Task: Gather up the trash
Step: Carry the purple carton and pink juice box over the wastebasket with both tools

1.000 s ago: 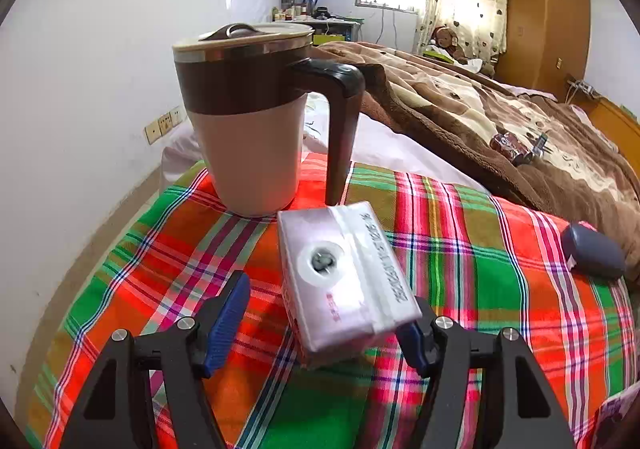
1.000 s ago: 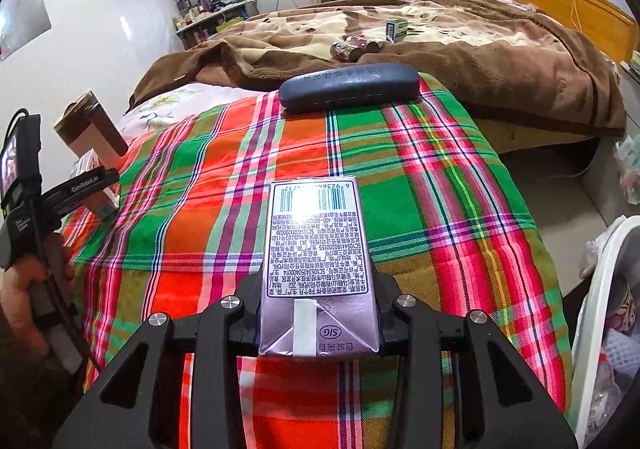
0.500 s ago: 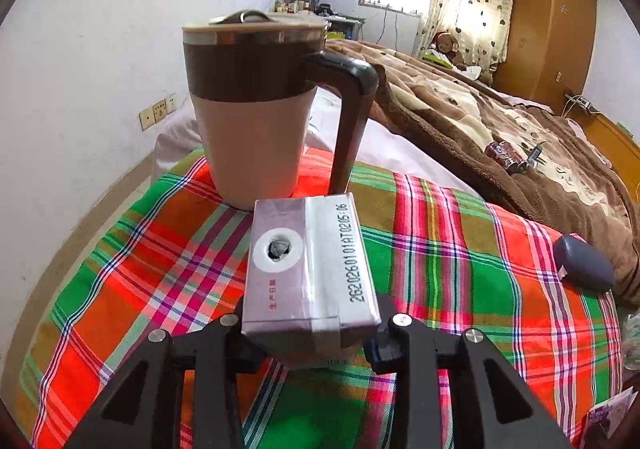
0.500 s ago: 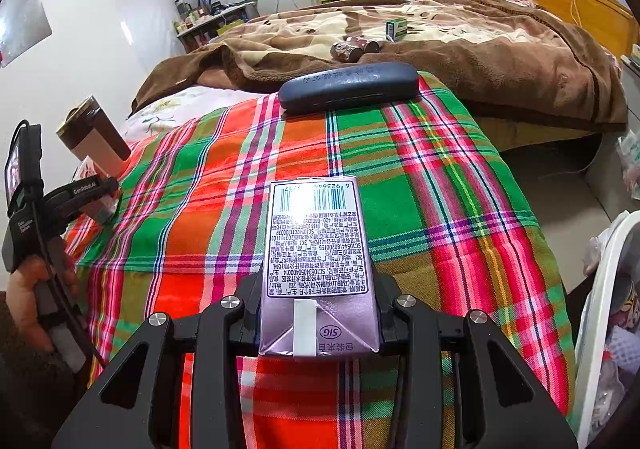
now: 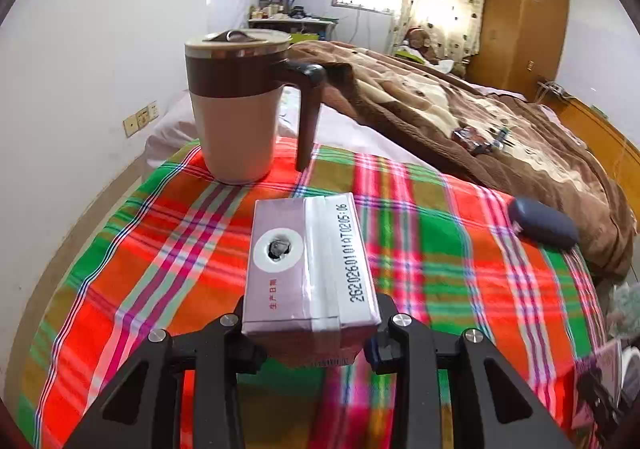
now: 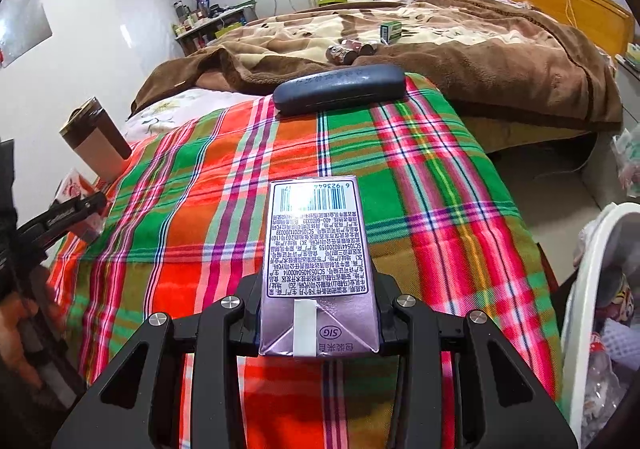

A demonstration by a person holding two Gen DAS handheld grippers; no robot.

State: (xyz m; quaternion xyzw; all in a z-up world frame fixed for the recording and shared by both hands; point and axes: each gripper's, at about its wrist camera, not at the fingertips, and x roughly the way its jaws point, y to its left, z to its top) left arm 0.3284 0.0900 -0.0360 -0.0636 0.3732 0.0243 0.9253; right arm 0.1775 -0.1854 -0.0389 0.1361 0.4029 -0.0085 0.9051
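Observation:
My left gripper is shut on a purple drink carton with a punched straw hole on top, held just above the plaid cloth. My right gripper is shut on a second purple drink carton, barcode side up, over the same cloth. The left gripper with its carton also shows at the left edge of the right wrist view.
A brown and cream lidded mug stands just beyond the left carton. A dark glasses case lies at the cloth's far edge. A white bin holding trash stands at the right. A bed with a brown blanket carries cans and a small box.
My left gripper has closed on the carton, which was tilted between open jaws, and has drawn it back from the mug. The right gripper with its carton has held still.

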